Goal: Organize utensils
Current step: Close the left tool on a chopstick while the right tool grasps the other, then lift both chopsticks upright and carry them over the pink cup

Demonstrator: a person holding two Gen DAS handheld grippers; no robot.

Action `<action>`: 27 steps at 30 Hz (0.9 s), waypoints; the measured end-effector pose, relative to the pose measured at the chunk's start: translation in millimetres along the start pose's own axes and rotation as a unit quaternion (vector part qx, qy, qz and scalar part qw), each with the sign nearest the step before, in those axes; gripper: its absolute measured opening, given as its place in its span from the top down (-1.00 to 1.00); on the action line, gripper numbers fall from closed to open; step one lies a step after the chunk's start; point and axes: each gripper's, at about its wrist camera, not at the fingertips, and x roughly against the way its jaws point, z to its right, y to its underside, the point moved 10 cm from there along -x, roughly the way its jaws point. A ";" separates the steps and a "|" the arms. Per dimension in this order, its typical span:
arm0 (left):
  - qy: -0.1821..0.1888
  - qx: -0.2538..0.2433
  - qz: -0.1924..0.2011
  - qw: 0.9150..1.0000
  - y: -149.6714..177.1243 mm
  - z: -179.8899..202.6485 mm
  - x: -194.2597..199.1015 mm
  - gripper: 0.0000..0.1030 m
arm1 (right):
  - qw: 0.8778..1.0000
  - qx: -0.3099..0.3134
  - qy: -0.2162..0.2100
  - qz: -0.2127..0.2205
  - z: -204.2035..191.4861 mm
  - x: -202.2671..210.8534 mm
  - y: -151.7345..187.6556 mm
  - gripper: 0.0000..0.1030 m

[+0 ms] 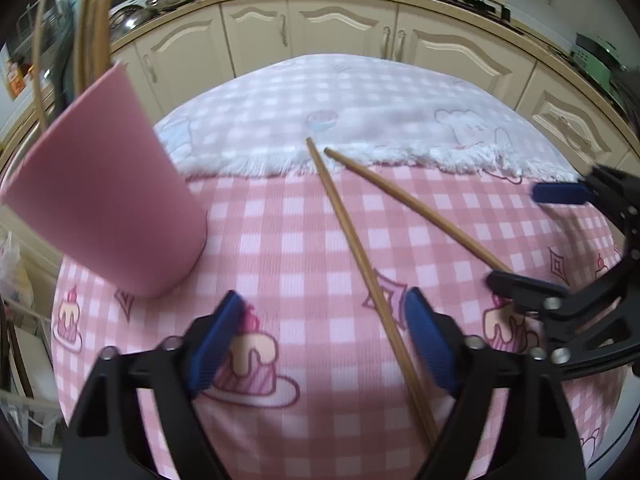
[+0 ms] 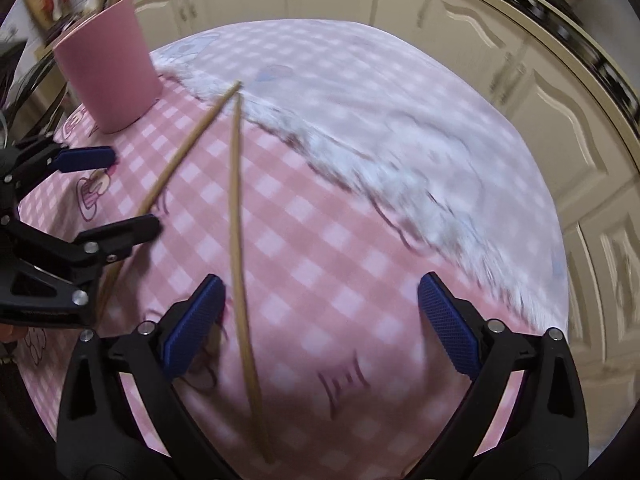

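Note:
Two wooden chopsticks lie on the pink checked cloth, tips near each other at the far end. One chopstick (image 1: 360, 264) runs between my left gripper's (image 1: 324, 332) open jaws, close to the right finger; it also shows in the right wrist view (image 2: 168, 172). The other chopstick (image 2: 239, 216) lies between my right gripper's (image 2: 320, 320) open jaws, near the left finger; in the left wrist view (image 1: 416, 208) it runs toward the right gripper (image 1: 532, 236). A pink cup (image 1: 108, 208) holding several chopsticks (image 1: 92, 20) stands at the left, also in the right wrist view (image 2: 108, 68).
A white fluffy checked cloth (image 1: 340, 120) covers the far half of the table. Cream kitchen cabinets (image 1: 320, 28) stand behind it, with a cluttered counter on top. The left gripper (image 2: 108, 196) appears at the left in the right wrist view.

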 end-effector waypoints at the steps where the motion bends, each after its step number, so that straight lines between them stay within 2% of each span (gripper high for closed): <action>1: 0.001 -0.004 -0.002 1.000 -3.1 0.7 -1.0 -0.30 | 1.000 0.008 -0.003 0.000 -3.5 -1.5 -4.5 -0.66; 2: 0.002 -0.010 -0.003 1.000 -7.1 1.6 -2.2 -0.23 | 1.000 0.022 -0.008 0.001 -10.2 -3.6 -13.0 -0.60; 4: 0.002 -0.021 -0.006 1.000 -14.8 1.8 -5.2 0.10 | 0.999 0.041 -0.017 0.000 -19.5 -7.3 -26.1 -0.33; 5: 0.004 -0.025 -0.008 1.000 -18.7 2.0 -6.9 0.19 | 0.999 0.048 -0.021 0.001 -21.9 -9.5 -31.3 -0.26; 7: 0.016 -0.034 -0.013 0.999 -25.7 5.7 -10.3 0.61 | 0.998 0.058 -0.037 0.000 -31.1 -13.0 -41.4 0.14; 9: 0.040 -0.031 -0.019 0.999 -27.8 9.6 -11.3 0.85 | 0.997 0.056 -0.049 0.003 -36.9 -14.1 -46.1 0.42; 12: 0.050 -0.037 -0.018 0.998 -25.2 11.0 -8.8 0.90 | 0.998 0.048 -0.046 0.002 -36.0 -13.1 -47.4 0.87; 15: 0.054 -0.037 -0.006 0.998 -21.2 11.4 -0.2 0.90 | 0.998 0.005 -0.063 0.012 -28.0 -4.4 -42.4 0.88; 19: 0.067 -0.033 0.027 0.997 -22.3 12.1 21.8 0.90 | 0.992 -0.057 -0.101 0.043 -17.1 16.9 -38.1 0.88; 23: 0.075 -0.023 0.073 0.994 -28.4 8.8 52.8 0.90 | 0.981 -0.111 -0.133 0.091 -8.2 49.0 -39.4 0.88; 27: 0.077 -0.010 0.124 0.989 -34.5 -2.9 85.6 0.90 | 0.971 -0.137 -0.148 0.130 -4.6 75.4 -44.8 0.88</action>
